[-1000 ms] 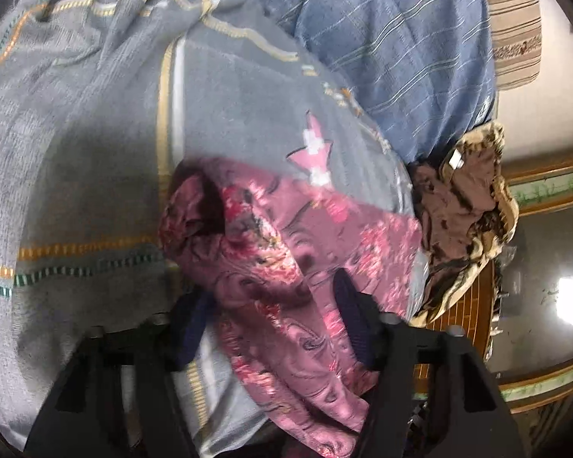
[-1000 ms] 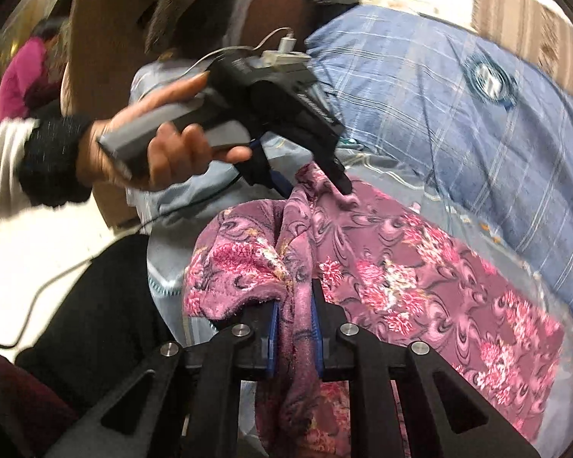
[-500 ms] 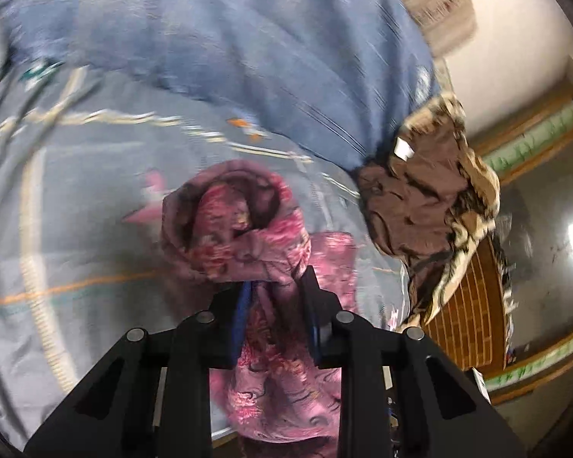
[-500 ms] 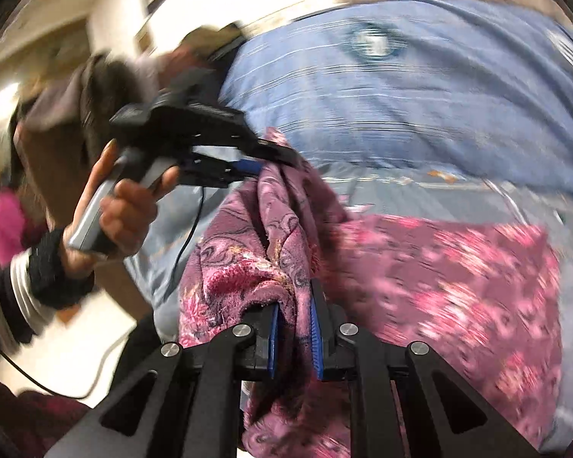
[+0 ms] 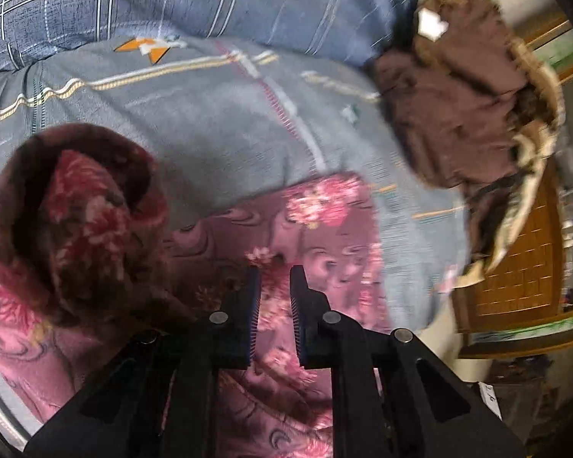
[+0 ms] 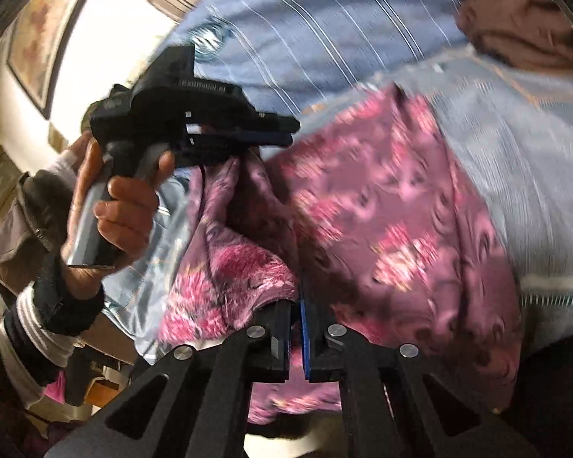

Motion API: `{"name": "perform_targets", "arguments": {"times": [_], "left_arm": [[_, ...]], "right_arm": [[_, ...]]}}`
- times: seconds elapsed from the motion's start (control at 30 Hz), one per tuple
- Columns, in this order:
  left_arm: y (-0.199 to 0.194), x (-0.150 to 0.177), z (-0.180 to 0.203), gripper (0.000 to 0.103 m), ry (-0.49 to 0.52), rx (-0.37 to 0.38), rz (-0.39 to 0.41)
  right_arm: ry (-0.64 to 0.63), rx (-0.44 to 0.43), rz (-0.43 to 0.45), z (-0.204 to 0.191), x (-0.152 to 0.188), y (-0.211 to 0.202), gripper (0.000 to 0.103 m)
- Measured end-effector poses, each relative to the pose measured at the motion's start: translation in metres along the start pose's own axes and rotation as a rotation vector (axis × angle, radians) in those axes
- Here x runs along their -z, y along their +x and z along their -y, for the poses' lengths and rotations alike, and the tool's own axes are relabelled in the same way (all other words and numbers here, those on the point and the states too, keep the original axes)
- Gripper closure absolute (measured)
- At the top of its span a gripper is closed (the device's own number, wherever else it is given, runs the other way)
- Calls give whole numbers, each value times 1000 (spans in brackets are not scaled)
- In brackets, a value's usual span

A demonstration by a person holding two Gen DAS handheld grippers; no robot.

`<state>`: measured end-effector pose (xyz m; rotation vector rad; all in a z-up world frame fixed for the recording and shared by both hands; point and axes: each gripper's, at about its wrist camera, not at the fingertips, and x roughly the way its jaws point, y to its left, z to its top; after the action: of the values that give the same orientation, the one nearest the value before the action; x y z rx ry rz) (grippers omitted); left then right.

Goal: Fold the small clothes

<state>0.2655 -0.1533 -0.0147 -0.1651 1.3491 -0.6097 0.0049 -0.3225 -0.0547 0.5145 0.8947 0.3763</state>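
Fold unfinished: pink floral garment [image 6: 393,206] half-spread on bed [image 5: 217,122]; right gripper [image 6: 296,305] and left gripper [image 5: 275,271] each pinch bunched edge.

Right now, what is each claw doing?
Left claw: closed on a raised fold of the pink floral garment.
Right claw: closed on the same garment's edge.

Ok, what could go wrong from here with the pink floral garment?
1. The right gripper pinches a thick bunch of the pink floral fleece garment; the fold may land lumpy.
2. The left gripper shows a gap between its fingers, so its hold is unclear; that corner could drop.
3. The brown garment with cream trim lies close by and could get swept along.
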Motion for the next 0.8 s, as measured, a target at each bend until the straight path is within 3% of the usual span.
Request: {"name": "perform_targets", "arguments": {"times": [0.07,0.17,0.2,0.23,0.27,0.3,0.33,0.4,0.5,0.57,0.67,0.8], "left_arm": [[2,-2,-5,90,-24,-7,-36],[-22,-4,-9,90,-39,48,-54],[-36,-7,-9,84,-24,67,-39],[-56,-8,-8,77,6,78,-13],[-68,-10,-8,51,20,74,3],[-80,-11,-10,34,32,67,23],[-91,-11,-11,34,41,69,36],[-98,-12,-12,34,58,74,12],[-86,-9,-13,34,69,16,-50],[-76,-9,-13,34,65,-32,-76],[-81,-7,-11,34,41,-36,-77],[-114,-3,-2,34,71,-101,-18]], "right_arm": [[49,14,-40,12,0,7,93],[90,-17,-44,22,-1,-3,91],[81,-18,-24,23,-3,-11,88],[69,-17,2,23,-5,-21,82],[66,-25,25,23,-8,-29,78],[67,-47,44,24,-11,-35,65],[67,-67,56,23,-13,-37,56],[55,-127,70,19,-23,-36,50],[11,-204,14,4,-32,-14,39],[-35,-209,-40,-7,-38,12,39],[-68,-169,-109,-14,-41,38,39],[-99,-165,-159,-18,-37,53,39]]}}
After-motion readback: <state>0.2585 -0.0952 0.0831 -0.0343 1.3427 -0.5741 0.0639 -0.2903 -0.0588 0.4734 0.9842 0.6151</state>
